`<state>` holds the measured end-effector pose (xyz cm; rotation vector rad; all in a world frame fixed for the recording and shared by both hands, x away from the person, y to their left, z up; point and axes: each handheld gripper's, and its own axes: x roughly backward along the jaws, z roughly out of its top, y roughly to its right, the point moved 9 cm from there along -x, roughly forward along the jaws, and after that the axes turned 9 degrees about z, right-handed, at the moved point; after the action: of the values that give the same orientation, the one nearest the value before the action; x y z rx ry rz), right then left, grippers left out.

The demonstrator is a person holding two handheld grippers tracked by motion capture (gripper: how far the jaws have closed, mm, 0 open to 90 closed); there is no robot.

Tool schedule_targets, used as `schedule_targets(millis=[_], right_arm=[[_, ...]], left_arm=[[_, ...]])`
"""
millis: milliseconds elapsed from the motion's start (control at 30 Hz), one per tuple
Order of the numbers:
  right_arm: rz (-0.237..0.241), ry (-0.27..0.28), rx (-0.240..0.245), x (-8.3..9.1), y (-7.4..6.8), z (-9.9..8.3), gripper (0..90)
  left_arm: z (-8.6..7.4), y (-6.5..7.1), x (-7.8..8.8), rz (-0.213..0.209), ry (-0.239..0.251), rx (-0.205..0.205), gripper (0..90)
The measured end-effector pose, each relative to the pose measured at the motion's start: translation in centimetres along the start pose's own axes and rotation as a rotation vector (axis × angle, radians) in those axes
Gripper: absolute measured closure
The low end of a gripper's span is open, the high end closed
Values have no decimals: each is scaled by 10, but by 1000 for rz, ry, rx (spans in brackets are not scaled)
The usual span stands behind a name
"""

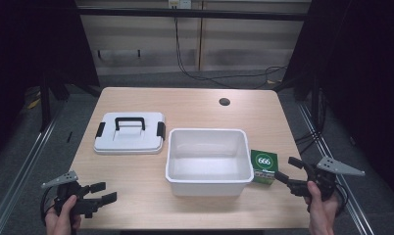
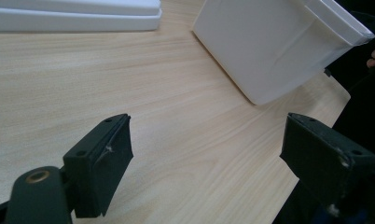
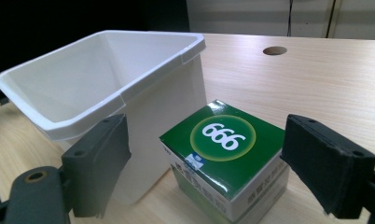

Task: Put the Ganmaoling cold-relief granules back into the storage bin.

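The right gripper (image 3: 206,168) hangs low at the table's near edge, its jaws spread wide and empty, with the green box (image 3: 225,158) marked 666 standing just ahead of them, between the pads but not yet touched. Just to the gripper's left, the box sits close against the wall of the open white bin (image 3: 106,88); whether the two touch cannot be told. That tight fit looks like the main hazard: the left jaw has little room to slip between box and bin, and could nudge the bin or tip the box instead of closing squarely. A grip high on the carton might also crush its thin lid. Well off to the far side, the left gripper (image 1: 99,192) waits, jaws likewise apart, holding nothing. Beyond the bin lies its lid (image 1: 130,132), flat on the wooden table (image 1: 200,103).
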<state>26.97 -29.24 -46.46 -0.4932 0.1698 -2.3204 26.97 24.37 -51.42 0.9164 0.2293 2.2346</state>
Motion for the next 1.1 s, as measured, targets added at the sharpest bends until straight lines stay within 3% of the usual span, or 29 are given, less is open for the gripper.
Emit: schedule_targets(millis=[133, 367, 567, 667, 733, 867, 967, 1100], right_arm=[[13, -28, 19, -2, -2, -1, 166], [-7, -38, 55, -3, -1, 0, 159], [-22, -79, 67, -4, -2, -1, 168], [-76, -106, 59, 2, 0, 2, 170], [-58, -93, 67, 4, -1, 8, 170], [-66, -124, 71, 3, 1, 14, 148], [-54, -166, 114, -3, -1, 20, 155], [-32, -173, 134, -7, -3, 29, 136]], left_arm=[[0, -2, 0, 4, 1, 0, 161], [0, -1, 0, 5, -1, 2, 161], [-1, 0, 0, 3, -1, 0, 161], [-1, 0, 1, 4, -3, -10, 161], [-1, -1, 1, 4, 1, 3, 161], [-1, -1, 0, 8, -2, 2, 161], [-1, 0, 0, 11, -5, -3, 161], [-1, -2, -1, 14, -3, -2, 161]])
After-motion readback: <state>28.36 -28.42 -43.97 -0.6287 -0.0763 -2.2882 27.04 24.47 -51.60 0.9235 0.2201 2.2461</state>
